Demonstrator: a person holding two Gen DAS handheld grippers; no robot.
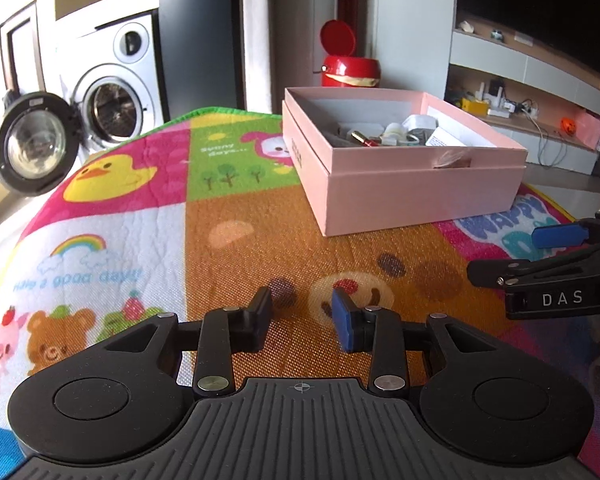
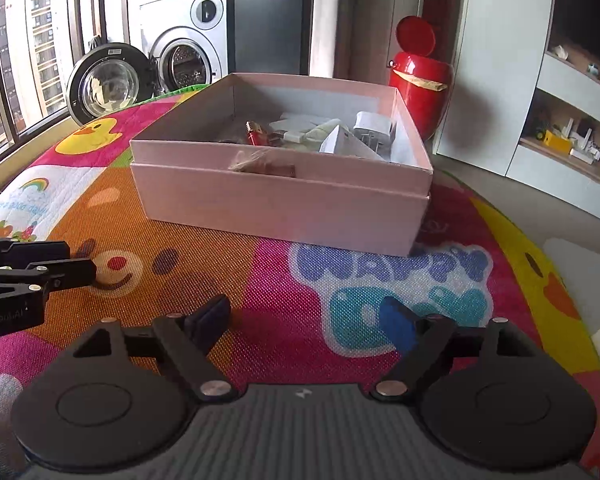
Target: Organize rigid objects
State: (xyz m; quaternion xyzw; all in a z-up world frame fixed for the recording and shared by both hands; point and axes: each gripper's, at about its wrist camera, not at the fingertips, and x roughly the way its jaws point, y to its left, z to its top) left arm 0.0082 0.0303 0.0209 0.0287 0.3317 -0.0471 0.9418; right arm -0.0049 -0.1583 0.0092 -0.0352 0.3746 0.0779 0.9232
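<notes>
Two hand-held grippers hover over a colourful play mat, both empty, with a pink box ahead of them.

The left gripper (image 1: 303, 314) and right gripper (image 2: 305, 322) each have jaws spread apart, grasping nothing. The box (image 2: 284, 204) sits on the mat (image 2: 188, 240) well beyond both, holding a small red and gold tube (image 2: 256, 133) lying flat, pointing toward the box's back-left corner, beside white chargers (image 2: 374, 128).

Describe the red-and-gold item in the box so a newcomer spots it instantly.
Find the pink box on the cartoon play mat. Inside, left of the white chargers, lies a small metallic cylinder. It is the only red-and-gold piece among white and grey items.
</notes>
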